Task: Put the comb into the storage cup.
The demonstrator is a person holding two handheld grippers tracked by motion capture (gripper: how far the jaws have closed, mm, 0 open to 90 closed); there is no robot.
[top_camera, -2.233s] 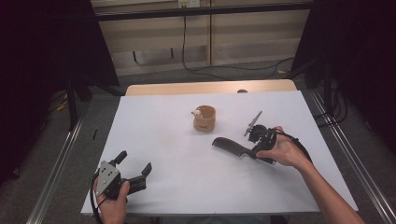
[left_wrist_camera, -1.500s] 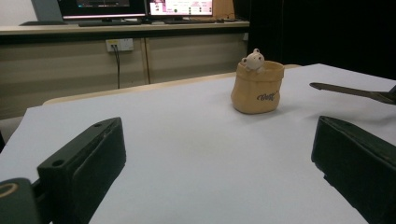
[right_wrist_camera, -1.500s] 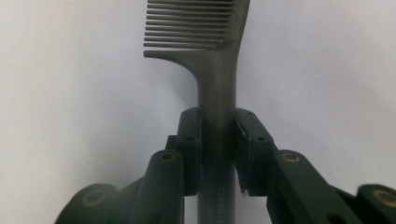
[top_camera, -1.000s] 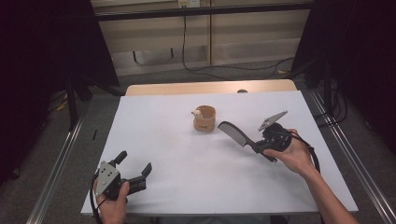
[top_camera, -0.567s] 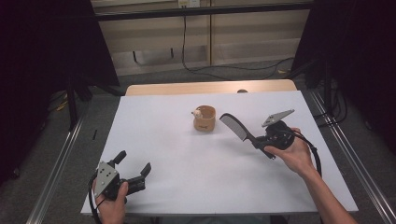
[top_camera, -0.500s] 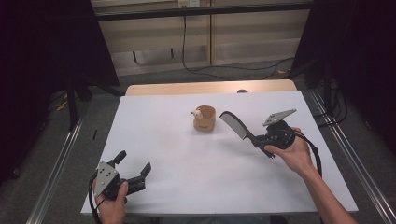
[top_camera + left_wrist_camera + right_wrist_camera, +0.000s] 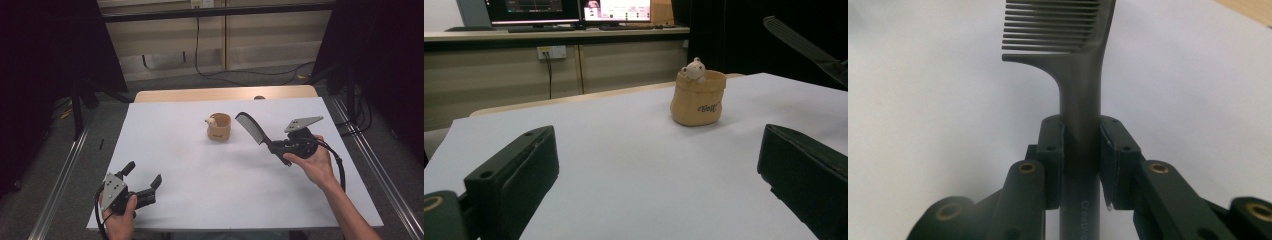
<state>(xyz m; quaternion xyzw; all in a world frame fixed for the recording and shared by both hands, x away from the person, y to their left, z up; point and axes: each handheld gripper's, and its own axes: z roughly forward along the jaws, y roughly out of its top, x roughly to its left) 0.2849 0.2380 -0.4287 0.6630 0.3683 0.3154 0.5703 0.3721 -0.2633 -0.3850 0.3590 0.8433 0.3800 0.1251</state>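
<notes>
Moved: since a couple of seconds back the comb [image 7: 248, 128] has come up off the table [image 7: 210, 200] and swung leftward, its toothed end now raised beside the little pot [image 7: 219, 126].
Right gripper: the right gripper [image 7: 1082, 150] is clamped on the comb's handle, both pads pressed flat against it, teeth pointing away from the hand; in the high view it sits at [image 7: 278, 148], lifted clear of the tabletop.
Left gripper: the left gripper [image 7: 144, 182] rests near the front left corner, jaws spread wide with nothing between them, well apart from everything else.
Comb: in the air, tilted, tip up and to the left, near the pot's right side but not touching it as far as I can make out.
Pot: a tan sack-shaped holder [image 7: 697, 97] with a small bear figure [image 7: 693, 69] on its rim, upright near the middle back of the table.
Step in hand: carrying the comb toward the pot, I'd judge, to stand it inside.
Next move: tip the comb more upright, bring one end over the opening clear of the bear, then lower it and let go.
Unsure: from here I can't see whether the pot already holds anything.
</notes>
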